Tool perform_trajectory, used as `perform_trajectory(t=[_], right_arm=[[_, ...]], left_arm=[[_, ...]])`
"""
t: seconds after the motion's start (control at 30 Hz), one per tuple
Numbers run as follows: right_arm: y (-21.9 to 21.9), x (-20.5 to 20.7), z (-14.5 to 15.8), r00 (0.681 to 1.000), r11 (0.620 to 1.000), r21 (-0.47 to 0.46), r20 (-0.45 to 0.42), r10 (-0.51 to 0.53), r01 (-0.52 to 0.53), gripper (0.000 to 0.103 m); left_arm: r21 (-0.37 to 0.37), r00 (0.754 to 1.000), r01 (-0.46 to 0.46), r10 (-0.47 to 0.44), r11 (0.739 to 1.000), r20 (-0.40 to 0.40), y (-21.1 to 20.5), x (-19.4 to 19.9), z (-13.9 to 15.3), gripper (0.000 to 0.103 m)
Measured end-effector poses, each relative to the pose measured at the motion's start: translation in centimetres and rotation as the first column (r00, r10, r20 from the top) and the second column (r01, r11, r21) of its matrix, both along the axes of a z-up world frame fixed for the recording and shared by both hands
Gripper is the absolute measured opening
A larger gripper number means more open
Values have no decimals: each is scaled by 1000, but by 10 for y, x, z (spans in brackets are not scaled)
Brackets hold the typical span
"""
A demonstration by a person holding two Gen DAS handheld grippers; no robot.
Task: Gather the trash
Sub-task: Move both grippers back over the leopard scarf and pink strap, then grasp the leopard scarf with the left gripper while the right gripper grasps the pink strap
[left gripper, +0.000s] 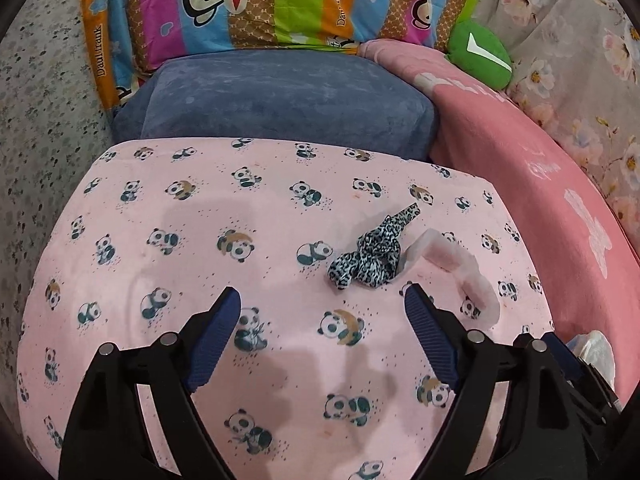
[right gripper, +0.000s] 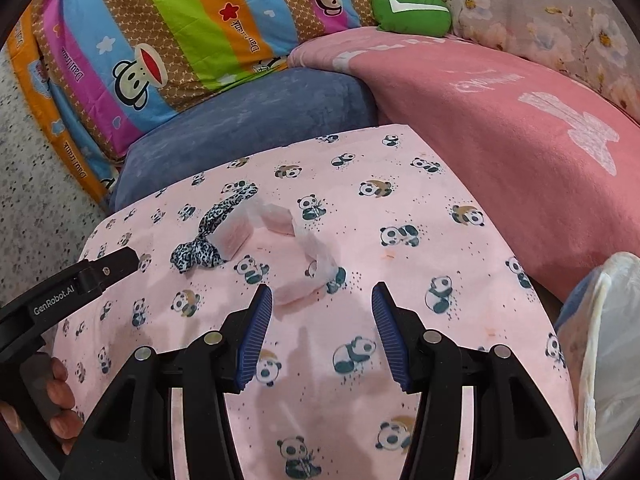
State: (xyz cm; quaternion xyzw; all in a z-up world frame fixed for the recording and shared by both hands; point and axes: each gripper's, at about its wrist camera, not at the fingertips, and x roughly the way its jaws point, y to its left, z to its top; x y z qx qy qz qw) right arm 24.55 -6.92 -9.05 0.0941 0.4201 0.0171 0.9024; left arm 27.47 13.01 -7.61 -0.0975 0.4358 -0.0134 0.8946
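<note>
Left gripper (left gripper: 322,300) wide open, empty, above panda-print sheet (left gripper: 200,208). Right gripper (right gripper: 322,300) half open, empty. Just ahead: leopard-print scrap (left gripper: 370,250) touching crumpled translucent wrapper (left gripper: 460,264) on sheet. Beyond: blue cushion (left gripper: 280,96), pink blanket (left gripper: 520,152).

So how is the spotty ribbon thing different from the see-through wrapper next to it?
The spotty ribbon is dark, leopard-patterned cloth tied in a knot; the wrapper is pale, see-through and unknotted. The ribbon is bunched up; the wrapper trails out in a long curve. Both lie touching on the panda blanket, not held.
</note>
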Motion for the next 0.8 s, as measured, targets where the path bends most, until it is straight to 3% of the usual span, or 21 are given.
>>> perform_trajectory(t=[0.27,0.33,0.5,0.53,0.63,0.8], right_arm=[[1,48,-23,999,1000,22,-34,15,-14,51],[1,54,-29,999,1000,24,-38,16,-15,46],[-1,59,-47,997,999,31,-69,23,-21,12],[-4,57,-50,997,1000,28,-70,15,-13,11],[-13,50,-52,998,999,43,-62,-5,7,10],[-24,32,-47,999,998,55,-48,-20,23,10]], left_arm=[[-51,997,48,-51,998,-57,-20,54,-30,71],[-64,995,58,-63,996,-72,-23,62,-37,63],[-120,988,86,-99,989,-114,-29,71,-54,37],[-126,987,94,-109,988,-119,-30,71,-56,29],[-118,987,101,-115,988,-116,-34,67,-58,18],[-130,986,121,-135,984,-101,-44,48,-50,16]])
